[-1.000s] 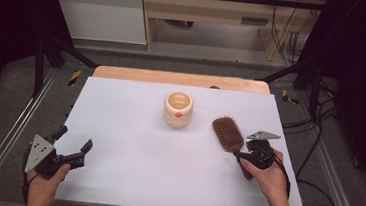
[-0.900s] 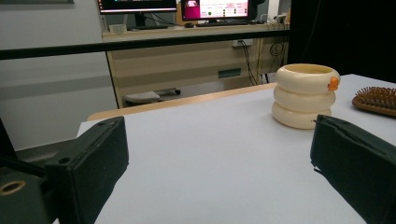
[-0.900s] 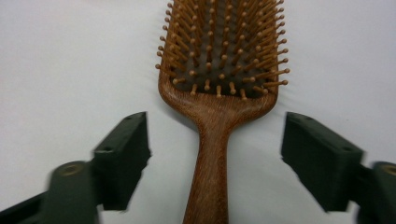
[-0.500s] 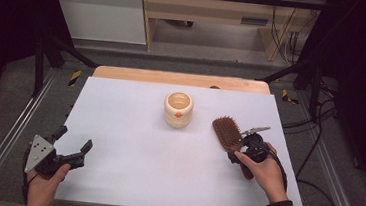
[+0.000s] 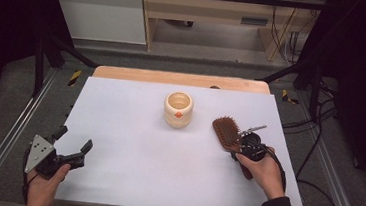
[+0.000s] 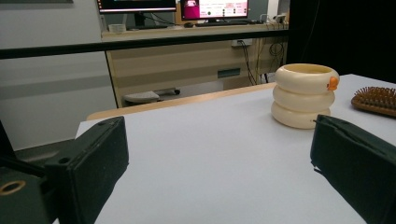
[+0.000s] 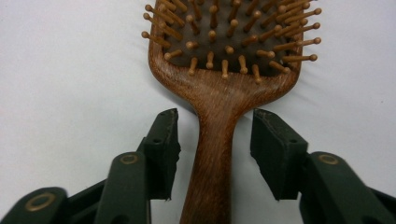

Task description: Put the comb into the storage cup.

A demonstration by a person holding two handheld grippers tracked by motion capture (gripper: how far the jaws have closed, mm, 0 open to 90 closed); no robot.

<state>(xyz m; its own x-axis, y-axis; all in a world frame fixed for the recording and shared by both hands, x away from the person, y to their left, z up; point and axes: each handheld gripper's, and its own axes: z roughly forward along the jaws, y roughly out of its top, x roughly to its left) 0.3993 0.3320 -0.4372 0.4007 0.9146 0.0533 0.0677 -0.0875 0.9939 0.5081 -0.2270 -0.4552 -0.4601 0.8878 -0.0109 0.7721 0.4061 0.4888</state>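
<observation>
A brown wooden hairbrush [image 5: 224, 132] lies bristles up at the right of the white table [image 5: 130, 168]. My right gripper [image 5: 240, 150] sits over its handle. In the right gripper view the jaws [image 7: 215, 126] straddle the handle [image 7: 212, 163] just below the brush head [image 7: 229, 42]. They have just been closing, and a narrow gap shows on each side, so the pads are not pressing. My left gripper [image 5: 74, 139] rests at the table's front left corner, open and empty [image 6: 219, 140].
A cream ribbed cup [image 5: 178, 109] with an orange mark stands mid-table, left of the brush; it also appears in the left gripper view [image 6: 304, 95]. Metal rails run along both table sides, and cables trail off the right edge.
My right gripper has shifted slightly up and left onto the brush handle, and its jaws have narrowed around it. The left gripper has stayed put.
</observation>
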